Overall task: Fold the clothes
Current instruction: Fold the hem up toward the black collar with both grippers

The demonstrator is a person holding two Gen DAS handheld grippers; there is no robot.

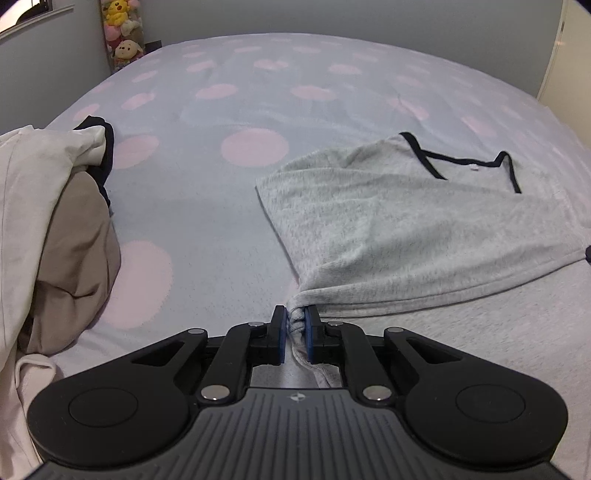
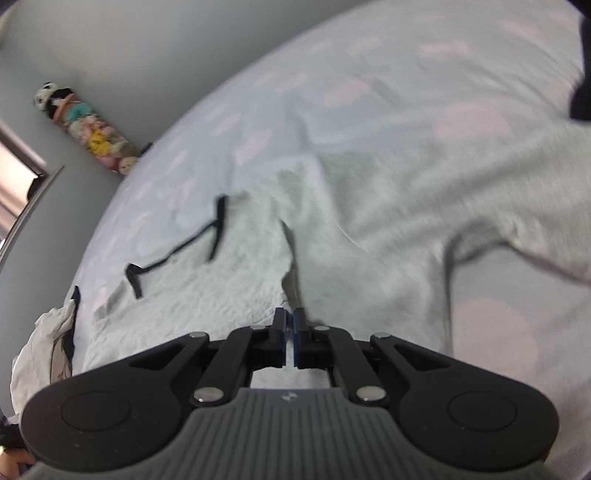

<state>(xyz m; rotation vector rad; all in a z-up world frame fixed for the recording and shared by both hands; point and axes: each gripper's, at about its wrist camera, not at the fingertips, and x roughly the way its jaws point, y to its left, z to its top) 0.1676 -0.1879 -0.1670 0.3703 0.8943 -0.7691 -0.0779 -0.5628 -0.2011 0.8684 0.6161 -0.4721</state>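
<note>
A light grey shirt (image 1: 406,229) with a black-trimmed neckline (image 1: 461,162) lies partly folded on the right half of the bed. My left gripper (image 1: 295,321) is shut on a bunched corner of its hem, and the fabric pulls taut from the pads. In the right wrist view the same grey shirt (image 2: 369,221) spreads ahead, blurred, with the black neckline (image 2: 173,254) to the left. My right gripper (image 2: 290,325) has its jaws pressed almost together on the shirt, and a raised ridge of cloth runs away from the tips.
The bed sheet (image 1: 258,92) is pale blue with pink dots. A pile of white and beige clothes (image 1: 55,221) sits at the left edge. A clear tube of plush toys (image 1: 123,33) stands in the far corner by the grey wall. A dark object (image 2: 581,74) intrudes at the right wrist view's right edge.
</note>
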